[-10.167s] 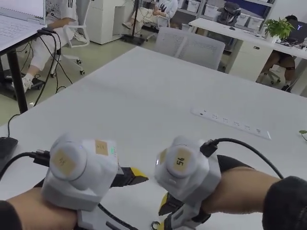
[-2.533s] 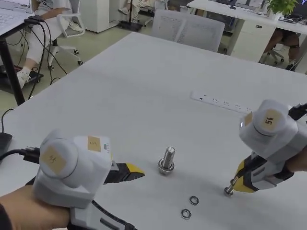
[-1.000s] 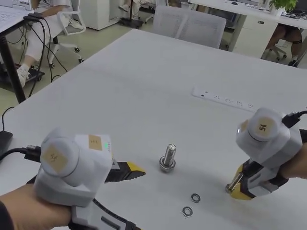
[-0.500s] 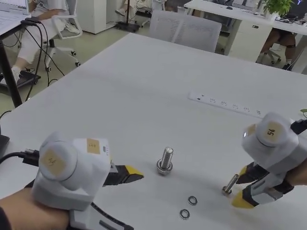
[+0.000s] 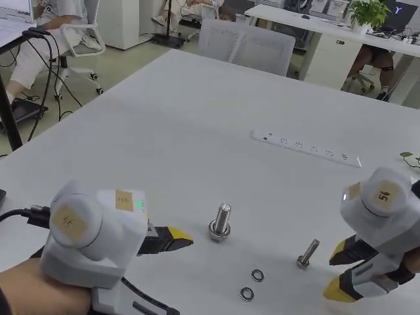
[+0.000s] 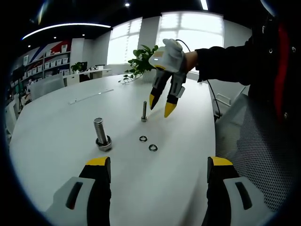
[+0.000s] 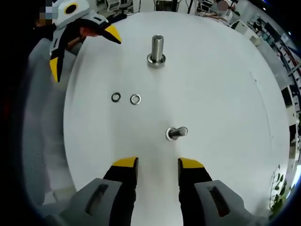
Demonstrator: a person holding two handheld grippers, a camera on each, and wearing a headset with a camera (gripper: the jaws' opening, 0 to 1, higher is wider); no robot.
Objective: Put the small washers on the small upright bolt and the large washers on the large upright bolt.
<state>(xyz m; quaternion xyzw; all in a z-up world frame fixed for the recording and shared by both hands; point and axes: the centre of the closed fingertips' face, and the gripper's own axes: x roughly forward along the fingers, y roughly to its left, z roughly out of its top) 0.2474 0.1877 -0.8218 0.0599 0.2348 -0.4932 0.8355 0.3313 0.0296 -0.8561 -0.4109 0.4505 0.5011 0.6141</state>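
My left gripper (image 6: 158,162) and right gripper (image 7: 157,163) both hold their jaws apart, empty. The small bolt (image 5: 306,252) stands upright; next I must pinch a small washer (image 5: 257,275), seemingly flat, off the worktop (image 5: 197,131).

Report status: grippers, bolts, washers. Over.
Open and empty: left gripper, right gripper. Upright: small bolt, large bolt. Two washers loose on table, on neither bolt. Nothing in the way.
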